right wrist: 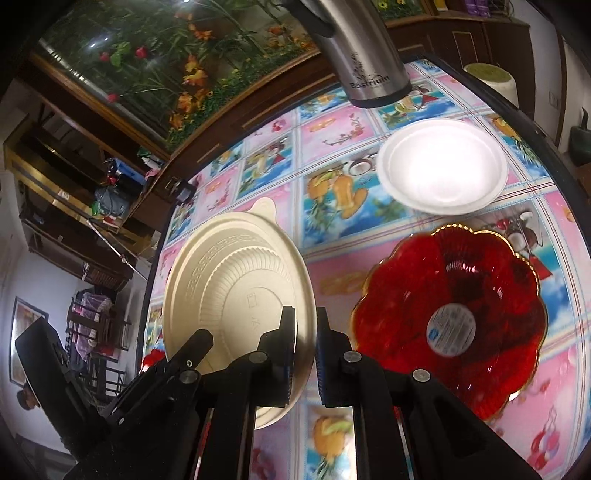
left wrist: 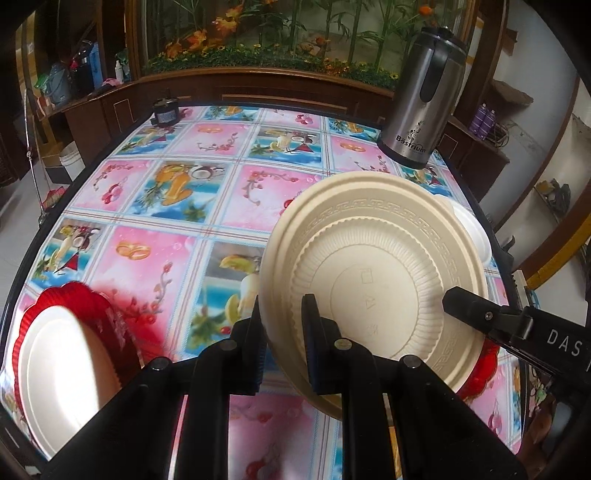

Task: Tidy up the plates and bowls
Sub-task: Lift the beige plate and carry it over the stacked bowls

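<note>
The left claw (left wrist: 282, 328) and right claw (right wrist: 304, 338) are each closed on the rim of one cream bowl (left wrist: 373, 280), held tilted above the worktop (left wrist: 177, 206). A red dish (right wrist: 450, 325) and white plate (right wrist: 441, 166) lie nearby.

Place: a lived-in home, most likely a dining or sitting room.
Table: a dining table (left wrist: 207, 192) under a glossy oilcloth printed with fruit, drinks and pink floral squares.
Back wall: a long dark wooden cabinet (left wrist: 258, 92) carrying a glass-fronted display of artificial flowers and bamboo (left wrist: 258, 33).
Tableware: a steel thermos jug (left wrist: 424, 99), a red scalloped glass dish (right wrist: 450, 325) and pale disposable plates (right wrist: 441, 166).
Clutter: side shelves (left wrist: 74, 77) crowded with bottles and bags.
Far corner: a framed picture (right wrist: 26, 332) on a white wall.
</note>
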